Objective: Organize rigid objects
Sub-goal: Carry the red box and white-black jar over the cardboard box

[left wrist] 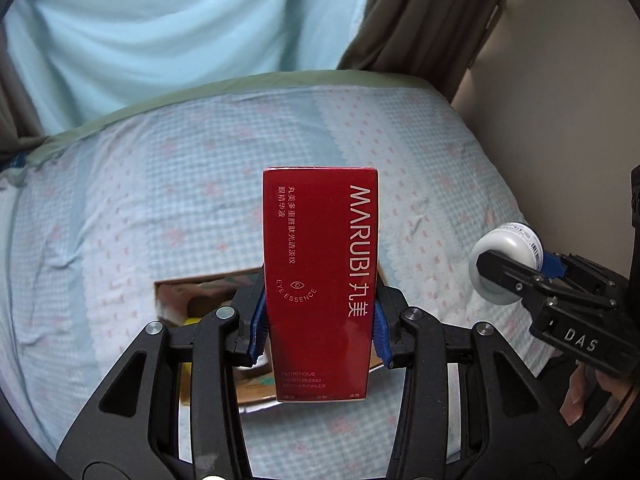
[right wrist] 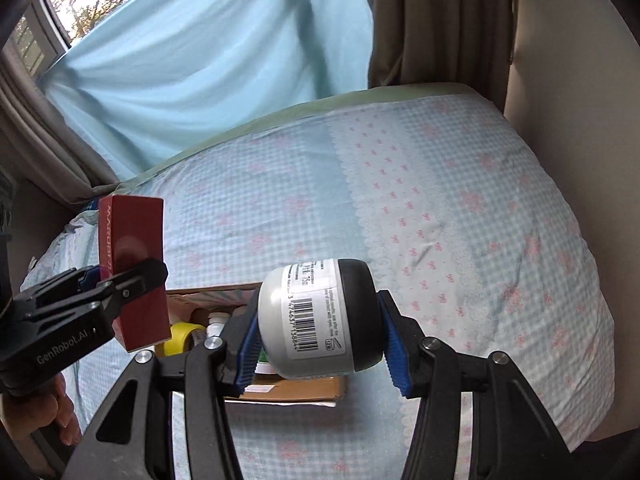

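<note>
My left gripper [left wrist: 318, 330] is shut on a tall red MARUBI box [left wrist: 320, 272], held upright above an open cardboard box [left wrist: 192, 292] on the bed. The red box also shows at the left of the right wrist view [right wrist: 136, 264]. My right gripper [right wrist: 320, 344] is shut on a grey jar with a black cap and a barcode label [right wrist: 316, 328], held on its side above the same cardboard box [right wrist: 304, 392]. The jar shows at the right of the left wrist view [left wrist: 506, 264], with the right gripper [left wrist: 520, 276] beside the left one.
The cardboard box holds a yellow tape roll [right wrist: 182, 338], a small white bottle [right wrist: 218, 322] and other items. It sits on a bed with a blue checked sheet [right wrist: 460, 220]. A light blue curtain [right wrist: 200, 60], brown drapes [right wrist: 436, 20] and a wall [left wrist: 560, 120] lie beyond.
</note>
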A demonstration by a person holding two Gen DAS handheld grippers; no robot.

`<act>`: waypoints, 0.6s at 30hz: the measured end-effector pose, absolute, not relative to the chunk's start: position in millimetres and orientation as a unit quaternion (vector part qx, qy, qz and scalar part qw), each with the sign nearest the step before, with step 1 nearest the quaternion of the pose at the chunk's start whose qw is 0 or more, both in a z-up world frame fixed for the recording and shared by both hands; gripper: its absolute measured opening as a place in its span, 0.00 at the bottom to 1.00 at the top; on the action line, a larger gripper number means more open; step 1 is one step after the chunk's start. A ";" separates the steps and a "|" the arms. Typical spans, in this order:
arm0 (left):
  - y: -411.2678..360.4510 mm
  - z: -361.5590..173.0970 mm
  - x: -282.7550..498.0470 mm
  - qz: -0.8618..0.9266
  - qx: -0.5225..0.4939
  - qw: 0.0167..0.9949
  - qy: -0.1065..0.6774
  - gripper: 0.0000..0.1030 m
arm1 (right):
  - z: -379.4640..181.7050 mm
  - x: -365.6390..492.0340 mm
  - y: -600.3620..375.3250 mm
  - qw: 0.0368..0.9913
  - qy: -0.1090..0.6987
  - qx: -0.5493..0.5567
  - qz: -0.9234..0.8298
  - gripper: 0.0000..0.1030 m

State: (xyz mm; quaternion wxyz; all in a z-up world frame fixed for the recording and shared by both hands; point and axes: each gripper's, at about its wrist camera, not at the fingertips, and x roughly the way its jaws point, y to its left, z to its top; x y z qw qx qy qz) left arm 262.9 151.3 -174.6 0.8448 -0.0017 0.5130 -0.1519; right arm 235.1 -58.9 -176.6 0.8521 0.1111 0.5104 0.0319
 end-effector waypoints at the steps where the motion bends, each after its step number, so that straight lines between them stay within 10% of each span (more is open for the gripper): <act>1: 163.5 -177.5 256.6 -0.143 -0.008 0.845 0.515 0.37 | -177.9 235.9 -51.1 0.851 0.512 0.109 0.040 0.47; 18: 223.6 -279.5 233.6 -0.072 -0.074 0.817 0.567 0.37 | -273.0 246.6 17.8 0.795 0.591 0.044 0.129 0.47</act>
